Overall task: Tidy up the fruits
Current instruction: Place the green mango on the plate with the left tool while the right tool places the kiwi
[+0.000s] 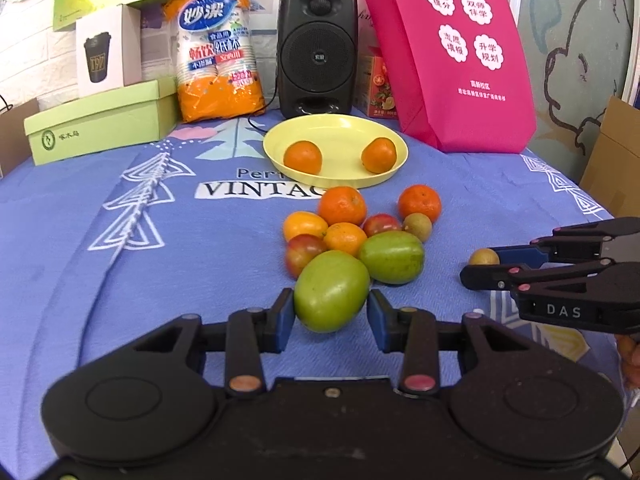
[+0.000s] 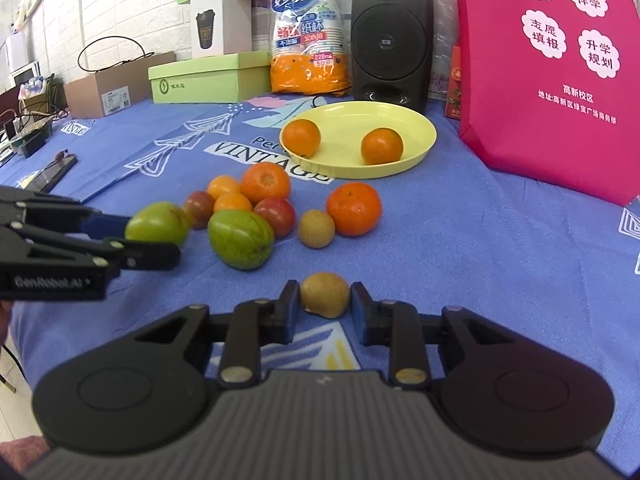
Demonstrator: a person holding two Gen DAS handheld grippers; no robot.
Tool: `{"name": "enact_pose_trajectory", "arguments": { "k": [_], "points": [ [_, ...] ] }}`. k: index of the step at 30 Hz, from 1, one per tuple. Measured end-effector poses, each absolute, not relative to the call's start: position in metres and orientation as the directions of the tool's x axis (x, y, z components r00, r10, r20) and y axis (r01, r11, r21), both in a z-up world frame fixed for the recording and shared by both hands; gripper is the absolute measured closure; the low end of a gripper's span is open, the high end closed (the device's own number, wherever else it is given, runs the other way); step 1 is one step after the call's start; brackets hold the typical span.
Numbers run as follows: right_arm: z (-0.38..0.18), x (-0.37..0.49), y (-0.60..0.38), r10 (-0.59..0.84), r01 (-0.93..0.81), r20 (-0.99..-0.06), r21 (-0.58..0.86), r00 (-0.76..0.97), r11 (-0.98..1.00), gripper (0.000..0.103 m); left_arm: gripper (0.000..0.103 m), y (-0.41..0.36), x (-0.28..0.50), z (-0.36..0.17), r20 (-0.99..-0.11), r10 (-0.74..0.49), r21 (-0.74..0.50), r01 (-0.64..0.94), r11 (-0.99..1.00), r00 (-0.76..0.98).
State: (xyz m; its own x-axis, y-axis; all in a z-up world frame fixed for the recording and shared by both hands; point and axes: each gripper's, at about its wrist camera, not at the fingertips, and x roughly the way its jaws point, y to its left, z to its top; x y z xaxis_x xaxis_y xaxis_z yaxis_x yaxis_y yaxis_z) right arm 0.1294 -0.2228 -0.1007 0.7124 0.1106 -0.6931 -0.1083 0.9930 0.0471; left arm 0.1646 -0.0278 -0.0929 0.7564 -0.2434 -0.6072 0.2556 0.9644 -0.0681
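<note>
A yellow plate (image 1: 340, 128) at the back holds two oranges (image 1: 303, 157) (image 1: 379, 155). In front of it lies a pile of oranges, red-green fruits, a brown fruit and a second green fruit (image 1: 391, 257). My left gripper (image 1: 331, 314) has its jaws around a large green fruit (image 1: 331, 291), pads touching its sides. My right gripper (image 2: 325, 307) has its jaws around a small brown fruit (image 2: 325, 294) on the cloth, right of the pile. Each gripper shows in the other's view: the right (image 1: 476, 268), the left (image 2: 160, 240).
The table has a blue printed cloth (image 1: 160, 260). Along the back stand a green box (image 1: 100, 128), an orange pack of paper cups (image 1: 218, 52), a black speaker (image 1: 318, 44) and a pink bag (image 1: 452, 52). A cardboard box (image 2: 116, 88) stands far left.
</note>
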Motion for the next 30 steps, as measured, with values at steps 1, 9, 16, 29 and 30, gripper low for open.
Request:
{"name": "enact_pose_trajectory", "arguments": {
  "k": [1, 9, 16, 29, 30],
  "points": [
    [-0.100, 0.127, -0.222, 0.110, -0.110, -0.693, 0.044, 0.713, 0.993, 0.076, 0.065, -0.026, 0.162, -0.090, -0.604, -0.238, -0.063, 0.252, 0.966, 0.761],
    [-0.084, 0.110, -0.215, 0.125, -0.141, -0.673, 0.031, 0.729, 0.990, 0.076, 0.065, -0.011, 0.144, -0.069, -0.578, -0.236, -0.061, 0.248, 0.967, 0.781],
    [-0.064, 0.123, -0.221, 0.125, -0.144, -0.631, 0.021, 0.766, 0.989, 0.076, 0.065, -0.011, 0.167, -0.054, -0.551, -0.265, -0.063, 0.278, 0.959, 0.791],
    [-0.054, 0.205, -0.242, 0.103, -0.143, -0.603, -0.019, 0.791, 0.989, 0.076, 0.065, -0.033, 0.281, -0.044, -0.538, -0.260, -0.027, 0.292, 0.956, 0.802],
    [-0.054, 0.212, -0.244, 0.104, -0.144, -0.602, -0.019, 0.792, 0.989, 0.076, 0.065, -0.035, 0.289, -0.043, -0.538, -0.256, -0.020, 0.291, 0.956, 0.804]
  ]
}}
